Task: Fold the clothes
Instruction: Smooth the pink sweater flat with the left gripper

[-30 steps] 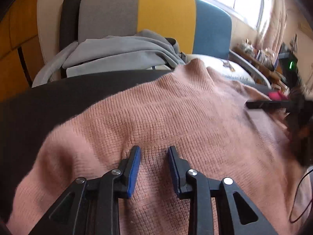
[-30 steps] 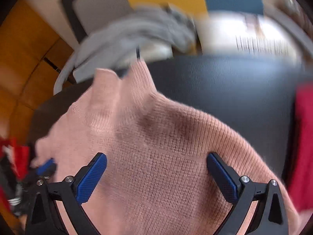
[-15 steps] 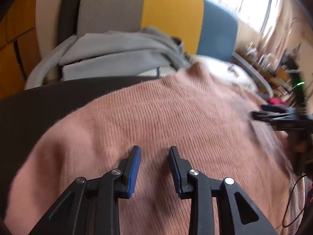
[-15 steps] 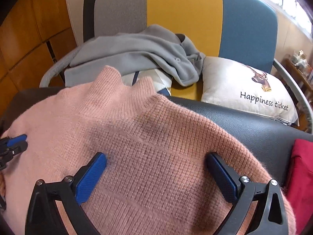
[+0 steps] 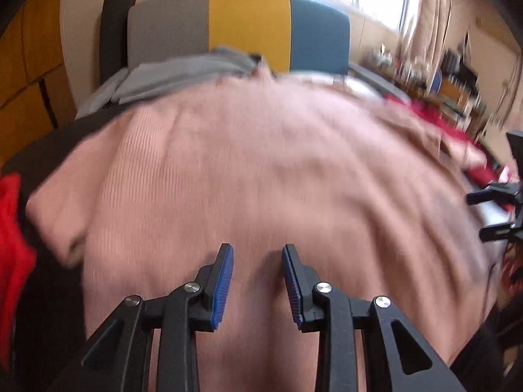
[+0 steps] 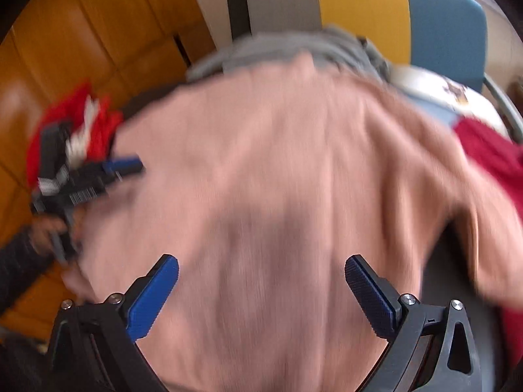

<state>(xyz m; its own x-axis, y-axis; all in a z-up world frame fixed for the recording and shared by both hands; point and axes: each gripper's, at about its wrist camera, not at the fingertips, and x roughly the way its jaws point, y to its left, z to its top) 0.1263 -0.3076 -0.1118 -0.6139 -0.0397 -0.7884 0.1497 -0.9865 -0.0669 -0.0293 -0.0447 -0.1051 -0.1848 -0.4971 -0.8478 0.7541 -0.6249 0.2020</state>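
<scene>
A pink knit sweater (image 5: 278, 170) lies spread over a black table (image 5: 39, 150), its neck toward the chair and one sleeve end at the left. My left gripper (image 5: 257, 248) is low over its middle, the blue pads a little apart with flat knit showing between them. In the right wrist view the sweater (image 6: 278, 179) fills the frame, and my right gripper (image 6: 261, 261) stands wide open above it. The left gripper (image 6: 122, 165) shows at the sweater's left edge, and the right gripper (image 5: 487, 214) at the far right. Both views are blurred.
A bright red garment (image 5: 13, 245) lies left of the sweater and a dark red one (image 6: 490, 150) lies to its right. Behind the table, a grey, yellow and blue chair (image 5: 248, 23) holds grey clothes (image 5: 183, 72) and a white pillow (image 6: 457, 98). A hand (image 6: 42, 232) holds the left gripper.
Both grippers have drawn back from the chair across the sweater. More of the sweater, a sleeve end and the bright red garment have come into view. The jaws look unchanged.
</scene>
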